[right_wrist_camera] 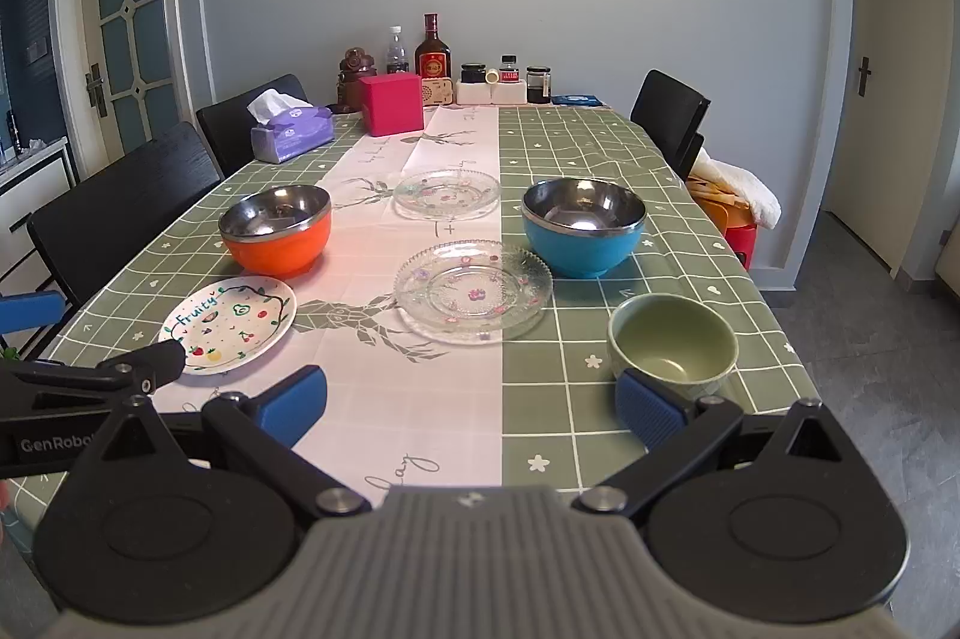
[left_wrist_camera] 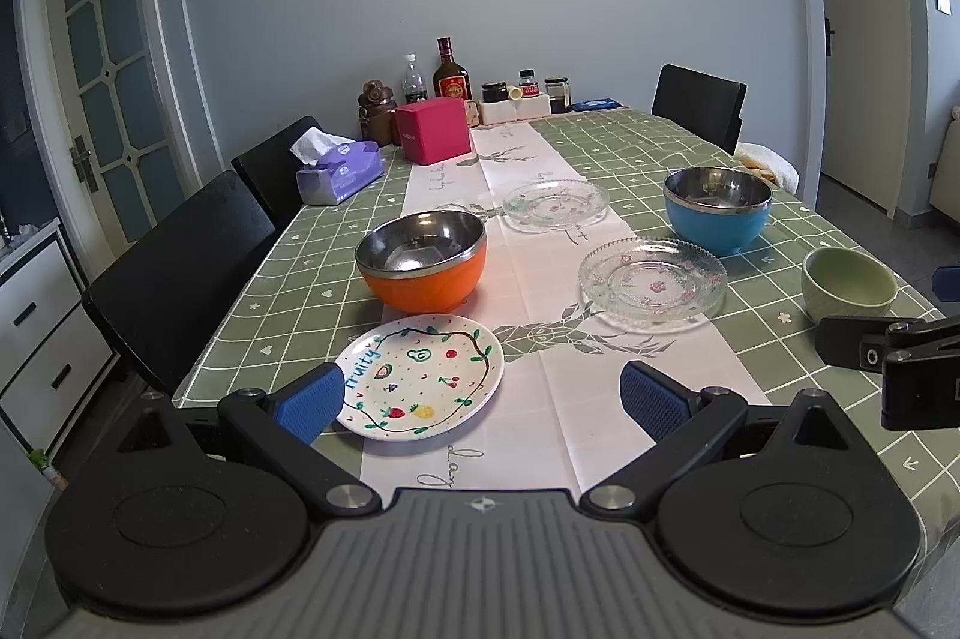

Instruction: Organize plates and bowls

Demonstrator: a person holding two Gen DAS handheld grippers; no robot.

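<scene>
Blue fingers on your left gripper [left_wrist_camera: 480,396] and right gripper [right_wrist_camera: 471,399] spread wide, holding nothing. Fruit plate [left_wrist_camera: 420,376] near bench [left_wrist_camera: 660,147] edge, orange bowl [left_wrist_camera: 422,260] just behind it, green bowl [right_wrist_camera: 672,344] by right fingers.

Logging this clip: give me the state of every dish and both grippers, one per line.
orange bowl: upright, empty
blue bowl: upright, empty
green bowl: upright, empty
Fruity plate: flat on the table, bare
near glass plate: flat, bare
far glass plate: flat, bare
left gripper: open, holding nothing
right gripper: open, holding nothing
</scene>
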